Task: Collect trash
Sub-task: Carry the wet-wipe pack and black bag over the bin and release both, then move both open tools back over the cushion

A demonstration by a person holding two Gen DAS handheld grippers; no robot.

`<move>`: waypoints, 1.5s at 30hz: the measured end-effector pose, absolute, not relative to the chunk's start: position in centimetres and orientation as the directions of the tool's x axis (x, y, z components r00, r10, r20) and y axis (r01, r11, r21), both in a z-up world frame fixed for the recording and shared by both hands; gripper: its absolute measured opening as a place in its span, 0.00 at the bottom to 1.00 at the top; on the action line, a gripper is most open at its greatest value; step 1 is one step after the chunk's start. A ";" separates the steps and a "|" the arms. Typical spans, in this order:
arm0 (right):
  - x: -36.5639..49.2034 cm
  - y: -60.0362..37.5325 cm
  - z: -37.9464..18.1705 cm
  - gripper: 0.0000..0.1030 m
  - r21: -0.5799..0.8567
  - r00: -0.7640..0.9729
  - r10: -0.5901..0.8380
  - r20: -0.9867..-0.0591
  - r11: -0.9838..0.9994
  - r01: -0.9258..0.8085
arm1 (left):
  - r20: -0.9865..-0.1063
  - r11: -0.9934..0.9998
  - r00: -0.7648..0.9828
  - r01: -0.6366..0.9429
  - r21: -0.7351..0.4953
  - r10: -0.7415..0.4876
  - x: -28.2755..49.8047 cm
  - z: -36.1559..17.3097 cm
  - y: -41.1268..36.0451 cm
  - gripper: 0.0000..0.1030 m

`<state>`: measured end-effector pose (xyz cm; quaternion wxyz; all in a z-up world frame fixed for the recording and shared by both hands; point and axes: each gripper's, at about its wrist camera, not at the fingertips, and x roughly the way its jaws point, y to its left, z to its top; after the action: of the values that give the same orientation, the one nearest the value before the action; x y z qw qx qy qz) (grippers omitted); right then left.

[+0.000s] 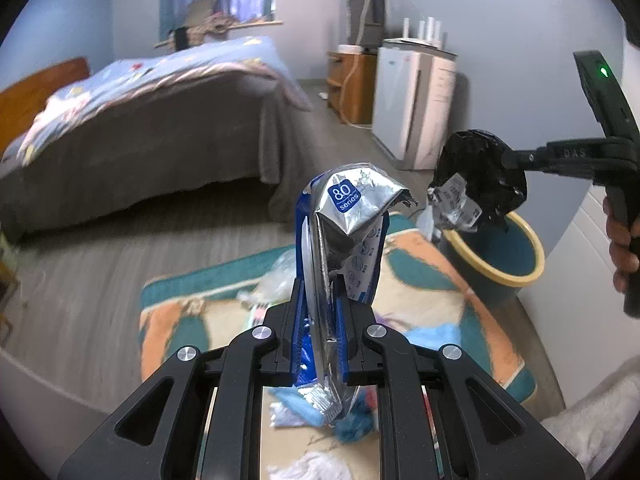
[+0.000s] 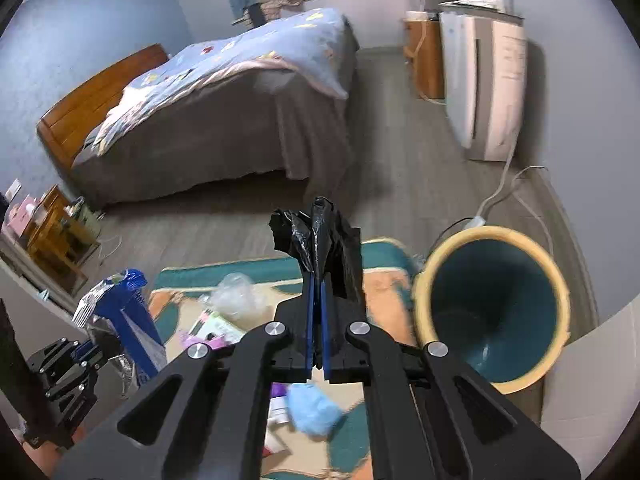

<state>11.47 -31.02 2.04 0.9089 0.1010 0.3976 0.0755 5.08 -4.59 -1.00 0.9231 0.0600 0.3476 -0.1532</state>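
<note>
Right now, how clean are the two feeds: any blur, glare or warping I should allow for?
Left wrist: foil pouch sharp with glare on its crinkles; rug and bin soft, bed edge smeared. Right wrist: black bag crisp; bin rim motion-blurred. Both views bend walls and floor towards the edges.

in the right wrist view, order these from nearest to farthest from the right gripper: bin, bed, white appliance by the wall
1. Bin: just right of the right gripper, beside the rug.
2. Bed: across the floor, ahead and to the left.
3. White appliance: against the far wall, upper right. Bed's foot and appliance are fairly close to call.
</note>
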 end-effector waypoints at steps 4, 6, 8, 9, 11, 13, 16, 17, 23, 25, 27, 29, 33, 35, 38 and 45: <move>11.5 -34.1 2.2 0.02 0.242 0.690 0.176 -0.702 0.970 -0.001 | -0.654 0.926 0.698 0.377 -0.009 -0.291 6.0 -0.5 -7.8 0.14; 11.7 -35.4 1.9 0.02 0.224 0.693 0.142 -0.707 0.974 0.028 | -0.655 0.917 0.690 0.400 -0.011 -0.309 6.6 -0.5 -9.5 0.14; 11.7 -36.3 1.6 0.02 0.205 0.692 0.112 -0.713 0.977 0.052 | -0.661 0.906 0.676 0.422 -0.017 -0.327 7.3 -0.8 -11.1 0.14; 11.8 -36.9 1.3 0.02 0.192 0.691 0.093 -0.716 0.979 0.067 | -0.665 0.902 0.668 0.431 -0.020 -0.334 7.7 -1.0 -11.9 0.14; 12.0 -38.1 1.0 0.02 0.180 0.691 0.067 -0.720 0.979 0.092 | -0.676 0.892 0.648 0.452 -0.029 -0.350 8.6 -1.4 -13.8 0.14; 11.9 -39.1 0.6 0.02 0.179 0.690 0.056 -0.722 0.978 0.108 | -0.683 0.880 0.633 0.473 -0.032 -0.365 9.4 -1.6 -15.8 0.14; 12.0 -40.9 -0.2 0.02 0.158 0.680 0.025 -0.732 0.978 0.133 | -0.691 0.858 0.612 0.514 -0.023 -0.385 10.6 -1.9 -18.8 0.14; 12.0 -41.6 -0.6 0.02 0.157 0.676 0.019 -0.737 0.977 0.143 | -0.693 0.852 0.606 0.523 -0.022 -0.390 10.8 -2.0 -19.6 0.14; 12.2 -46.8 -2.8 0.02 0.178 0.647 -0.023 -0.762 0.954 0.243 | -0.718 0.819 0.549 0.572 -0.051 -0.428 13.2 -3.2 -24.7 0.14; 12.2 -48.2 -3.5 0.02 0.193 0.636 -0.029 -0.772 0.941 0.277 | -0.726 0.804 0.532 0.593 -0.047 -0.435 13.9 -3.7 -26.3 0.14; 12.3 -49.1 -4.3 0.02 0.194 0.619 -0.036 -0.785 0.934 0.300 | -0.734 0.794 0.519 0.607 -0.046 -0.439 14.5 -4.2 -27.9 0.14; 12.4 -49.8 -5.1 0.02 0.189 0.600 -0.041 -0.799 0.930 0.315 | -0.736 0.783 0.502 0.619 -0.061 -0.454 15.0 -4.8 -29.5 0.15; 12.6 -50.4 -5.9 0.02 0.187 0.578 -0.046 -0.815 0.922 0.337 | -0.742 0.766 0.478 0.638 -0.075 -0.471 16.1 -5.6 -32.0 0.15; 12.6 -50.8 -6.4 0.02 0.199 0.569 -0.040 -0.821 0.915 0.351 | -0.746 0.762 0.464 0.641 -0.090 -0.478 16.5 -6.1 -32.7 0.15; 12.7 -51.3 -7.0 0.03 0.209 0.556 -0.037 -0.830 0.904 0.373 | -0.746 0.765 0.460 0.636 -0.101 -0.481 17.1 -6.3 -33.2 0.18; 12.8 -51.4 -7.1 0.10 0.221 0.551 -0.033 -0.834 0.894 0.389 | -0.738 0.773 0.481 0.629 -0.086 -0.474 17.1 -6.2 -32.7 0.44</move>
<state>12.77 -51.36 -7.06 0.8588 0.1943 0.4578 -0.1229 17.07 -32.66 -6.20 0.8549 0.0982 0.3944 -0.3223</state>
